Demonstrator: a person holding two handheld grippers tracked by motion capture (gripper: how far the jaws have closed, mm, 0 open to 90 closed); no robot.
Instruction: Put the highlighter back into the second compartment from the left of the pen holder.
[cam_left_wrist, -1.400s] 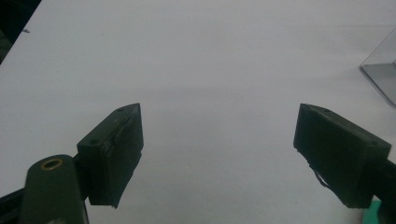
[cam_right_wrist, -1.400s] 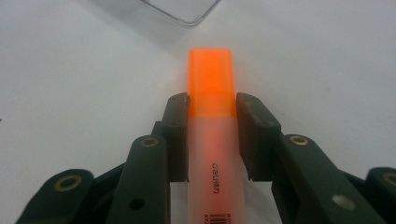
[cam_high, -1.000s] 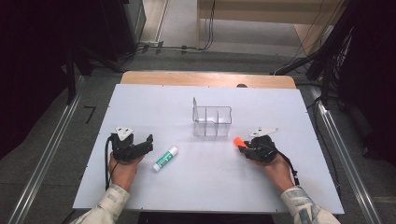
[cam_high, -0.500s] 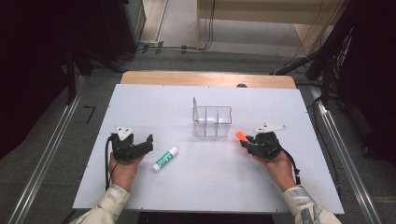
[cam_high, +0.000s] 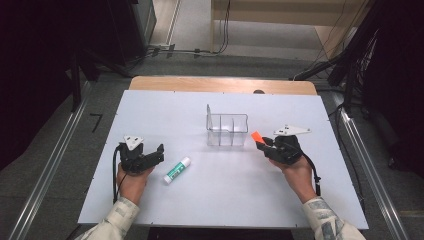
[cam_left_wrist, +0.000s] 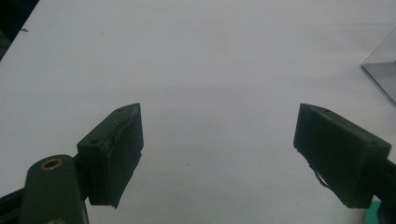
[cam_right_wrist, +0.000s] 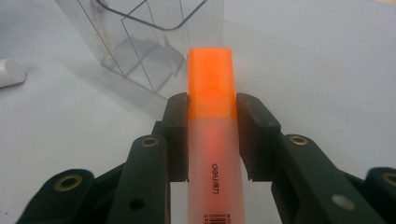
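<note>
An orange highlighter with a bright cap sits between the pads of my right gripper, which is shut on its frosted barrel. In the high view that gripper hovers just right of the clear divided organizer, the orange cap pointing toward it. My left gripper rests low on the white table at the left, its jaws wide open with nothing between them. A white glue stick with a green label lies on the table just right of the left gripper.
The white tabletop has bare room in front and behind the organizer. A wooden edge runs along the far side. Metal rails flank the table, and cables lie on the floor beyond.
The right gripper has lifted slightly with the highlighter and edged toward the organizer. The left gripper and glue stick have stayed put.
</note>
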